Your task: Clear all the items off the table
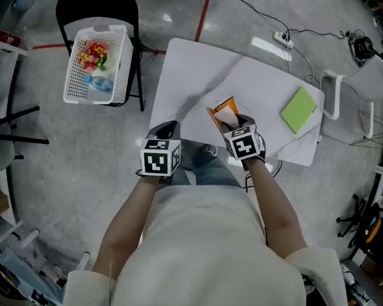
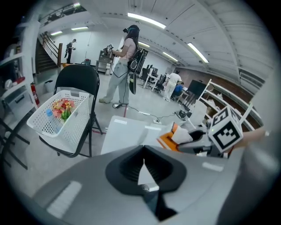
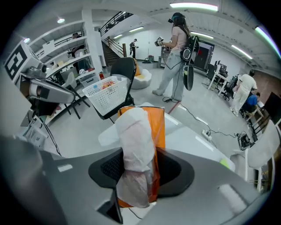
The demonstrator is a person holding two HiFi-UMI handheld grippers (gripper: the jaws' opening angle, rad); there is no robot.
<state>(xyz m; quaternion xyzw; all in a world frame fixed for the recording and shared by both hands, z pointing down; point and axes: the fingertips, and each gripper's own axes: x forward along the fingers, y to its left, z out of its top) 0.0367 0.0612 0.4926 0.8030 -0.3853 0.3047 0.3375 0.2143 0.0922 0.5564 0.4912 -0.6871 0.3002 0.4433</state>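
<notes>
Closest in, the right gripper [image 3: 141, 172] is clamped on the orange tissue packet [image 3: 147, 132]. Its jaws stand partly apart, with the pads pressing the packet's two flat sides low down. The rest of the packet sticks up past the jaw tips towards twelve o'clock in the right gripper view. A wad of white tissue under clear film bulges down its front.

The packet looks light and soft. It should squash rather than break, and the film is probably slick, so a loose pinch could let it slide. The firmer orange body is the better place to hold it, across the narrow width as it is held now. The tissue bulge would give way.

In the head view the packet lies just beyond the right gripper, at about eleven o'clock from its marker cube. It sits over the near edge of the white table [image 1: 251, 81], and I cannot tell whether it touches the top.

The left gripper [image 2: 144, 163] is empty, with its jaws together. It hangs at the table's near left corner, and the packet lies at about three o'clock from it, near but apart.

Farther out, at two o'clock from the person, a flat green pad [image 1: 298, 109] lies near the table's right end, well apart from both grippers.

Farthest, at ten o'clock, a white perforated basket [image 1: 119, 69] sits on a black folding chair [image 1: 98, 4]. It holds bright sweets and a small bottle, and is probably where the packet belongs.
</notes>
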